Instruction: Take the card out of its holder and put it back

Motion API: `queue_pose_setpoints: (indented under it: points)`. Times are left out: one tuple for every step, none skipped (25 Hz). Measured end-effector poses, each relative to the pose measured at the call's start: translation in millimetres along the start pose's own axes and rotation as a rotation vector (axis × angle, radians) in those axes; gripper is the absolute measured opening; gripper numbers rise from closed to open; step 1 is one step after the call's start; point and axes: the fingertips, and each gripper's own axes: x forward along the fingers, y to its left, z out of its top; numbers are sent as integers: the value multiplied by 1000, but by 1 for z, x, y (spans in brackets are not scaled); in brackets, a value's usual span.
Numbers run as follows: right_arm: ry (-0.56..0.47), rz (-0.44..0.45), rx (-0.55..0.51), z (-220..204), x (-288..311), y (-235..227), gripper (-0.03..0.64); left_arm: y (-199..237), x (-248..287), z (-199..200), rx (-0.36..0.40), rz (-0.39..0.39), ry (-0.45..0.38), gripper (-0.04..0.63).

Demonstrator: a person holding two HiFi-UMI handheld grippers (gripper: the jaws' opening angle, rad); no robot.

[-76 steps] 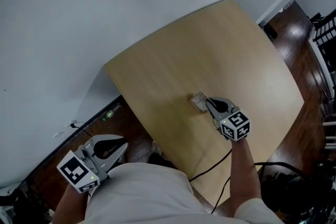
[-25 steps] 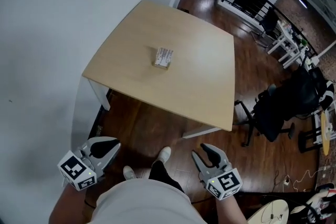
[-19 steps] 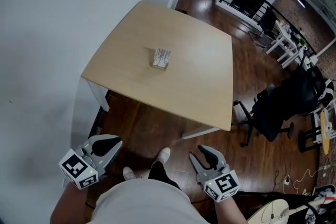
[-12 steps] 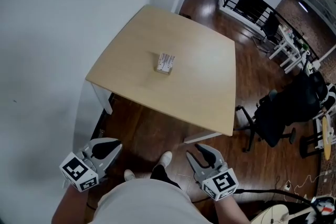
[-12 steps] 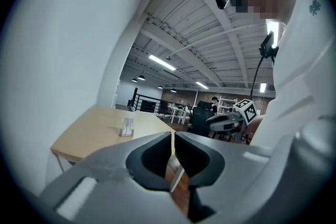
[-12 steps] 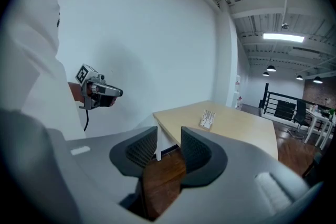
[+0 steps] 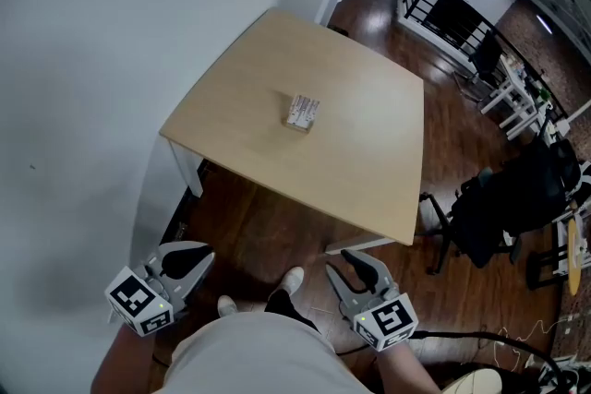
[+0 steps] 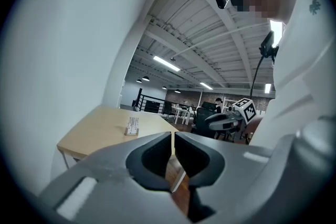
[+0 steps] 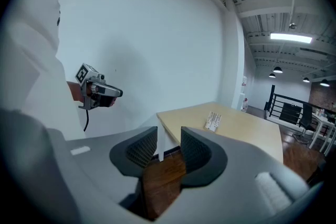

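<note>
The card holder (image 7: pixel 302 113), a small pale block with the printed card in it, lies alone near the middle of the light wooden table (image 7: pixel 351 161). It also shows small and far off as the card holder (image 8: pixel 132 126) in the left gripper view and the card holder (image 9: pixel 212 121) in the right gripper view. Both grippers hang low beside the person's body, well short of the table. The left gripper (image 7: pixel 199 261) has its jaws together with nothing in them (image 8: pixel 173 139). The right gripper (image 7: pixel 356 261) stands open and empty, with bare floor showing between its pads (image 9: pixel 169 147).
A white wall runs along the table's left side. Dark wooden floor lies between the person's shoe (image 7: pixel 291 277) and the table. A black office chair (image 7: pixel 499 208) stands to the right, more desks and a black railing (image 7: pixel 452 14) beyond. A cable (image 7: pixel 480 341) trails on the floor.
Three seconds ago the right gripper was at the holder on the table; now the person stands back. Over the last second the right gripper drifted slightly left and the table shifted right in view.
</note>
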Motion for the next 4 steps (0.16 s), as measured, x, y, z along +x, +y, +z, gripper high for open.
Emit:
queue_pose_setpoints:
  points:
    - [1, 1, 0, 0, 0, 1, 144, -1, 0, -1, -1, 0, 0, 25]
    - [2, 1, 1, -1, -1, 1, 146, -1, -1, -1, -1, 0, 1, 25]
    - [2, 1, 2, -2, -1, 2, 146, -2, -1, -2, -1, 0, 2, 25]
    - [3, 1, 3, -2, -2, 3, 144, -3, -2, -3, 0, 1, 3, 25]
